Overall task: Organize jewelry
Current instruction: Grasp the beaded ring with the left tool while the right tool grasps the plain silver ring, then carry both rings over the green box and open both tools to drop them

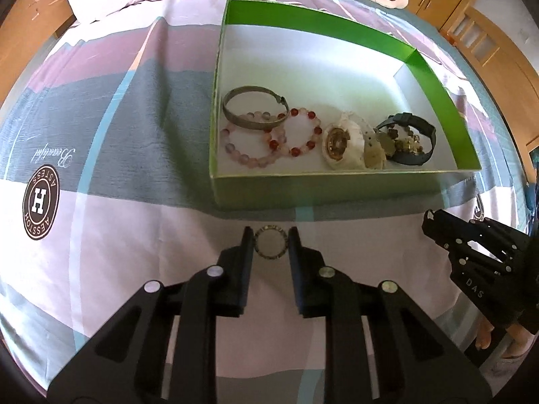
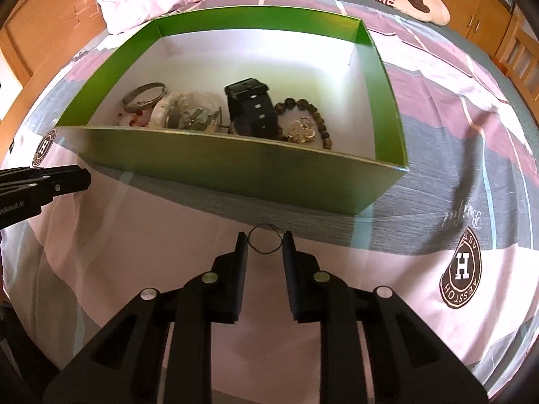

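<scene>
Now | grippers: two, each pinching one ring (image 1: 271, 241) | box (image 1: 337, 181): one

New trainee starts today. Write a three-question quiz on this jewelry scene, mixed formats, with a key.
1. True or false: the left gripper is closed on a ring.
2. What does the right gripper hold? A) a thin wire hoop B) a black watch C) a red bead bracelet
3. Fill in: the bangle lies inside the green ____.

Key:
1. True; the ring sits pinched between its fingers, outside the box.
2. A; the hoop is between its fingers, while the watch lies in the box.
3. box
</scene>
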The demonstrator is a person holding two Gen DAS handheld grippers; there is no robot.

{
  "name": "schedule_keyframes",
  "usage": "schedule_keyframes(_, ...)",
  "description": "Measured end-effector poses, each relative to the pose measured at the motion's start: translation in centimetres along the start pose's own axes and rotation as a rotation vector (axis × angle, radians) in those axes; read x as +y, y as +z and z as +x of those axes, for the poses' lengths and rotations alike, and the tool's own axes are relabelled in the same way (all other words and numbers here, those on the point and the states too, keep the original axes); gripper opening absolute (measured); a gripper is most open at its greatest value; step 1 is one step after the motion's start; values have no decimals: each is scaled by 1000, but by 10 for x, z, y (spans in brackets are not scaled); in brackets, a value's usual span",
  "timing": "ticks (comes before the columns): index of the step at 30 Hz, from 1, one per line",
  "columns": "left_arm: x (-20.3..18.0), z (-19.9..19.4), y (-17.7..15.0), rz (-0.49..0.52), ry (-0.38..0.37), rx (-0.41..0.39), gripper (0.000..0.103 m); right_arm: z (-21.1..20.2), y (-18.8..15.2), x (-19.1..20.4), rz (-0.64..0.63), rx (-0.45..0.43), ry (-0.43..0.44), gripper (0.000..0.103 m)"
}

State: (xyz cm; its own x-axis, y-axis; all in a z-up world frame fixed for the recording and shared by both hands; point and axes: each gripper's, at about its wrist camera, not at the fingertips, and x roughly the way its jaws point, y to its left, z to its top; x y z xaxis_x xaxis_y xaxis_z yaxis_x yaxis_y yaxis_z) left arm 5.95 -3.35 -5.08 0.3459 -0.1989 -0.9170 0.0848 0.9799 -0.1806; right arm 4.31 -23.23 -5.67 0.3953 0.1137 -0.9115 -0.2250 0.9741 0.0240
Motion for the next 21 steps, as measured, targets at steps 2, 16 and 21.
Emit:
schedule_keyframes(2,0,1,1,5,5,1,21,-2,1,0,2,-7,5,21)
schedule_keyframes(16,-19,-10,0,61,35,-70,21,-28,-1,-5,-21,-120,63,21)
schedule_keyframes(21,-31,-39,4,116,6,-194,21,-67,11,-5,-17,-299,142,21)
